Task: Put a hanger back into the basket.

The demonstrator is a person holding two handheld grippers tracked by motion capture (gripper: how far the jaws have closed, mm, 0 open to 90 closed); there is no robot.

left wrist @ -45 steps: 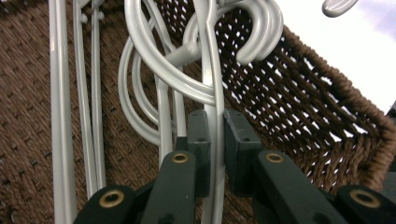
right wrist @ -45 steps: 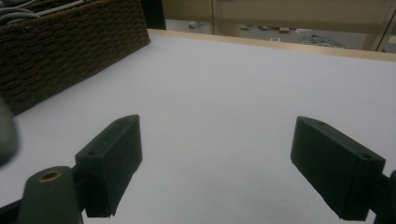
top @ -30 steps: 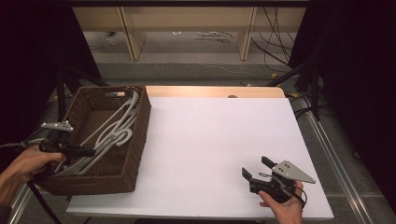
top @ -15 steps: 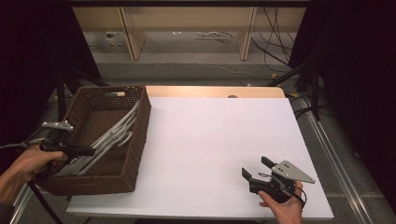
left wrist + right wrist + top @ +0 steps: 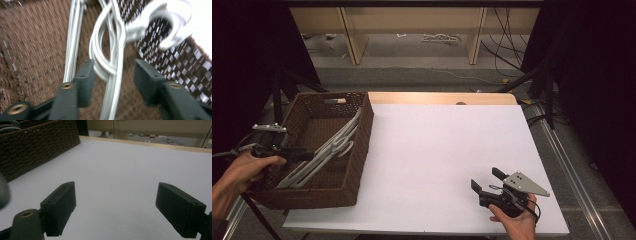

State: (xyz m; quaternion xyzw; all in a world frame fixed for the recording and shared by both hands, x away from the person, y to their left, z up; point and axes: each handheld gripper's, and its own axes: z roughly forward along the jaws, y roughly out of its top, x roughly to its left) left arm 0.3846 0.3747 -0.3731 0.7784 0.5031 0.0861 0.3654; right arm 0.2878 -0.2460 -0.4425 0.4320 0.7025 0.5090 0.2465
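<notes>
The table (image 5: 447,150) was white and bare between the two grippers. The basket (image 5: 357,165), brown wicker, stood at its left edge and held the hangers (image 5: 329,150), a bundle of white plastic hangers lying slantwise, hooks toward the far right wall.

The left gripper (image 5: 113,75) was inside the basket, its fingers (image 5: 86,75) spread and released, with the hanger shafts passing between them and lying against the left finger. Judged: the step was grasping one hanger. It would be done well by centring a single shaft between the fingers before closing, since several overlapped there.

The right gripper (image 5: 115,202) rested low over the table, fingers released, holding nothing.
</notes>
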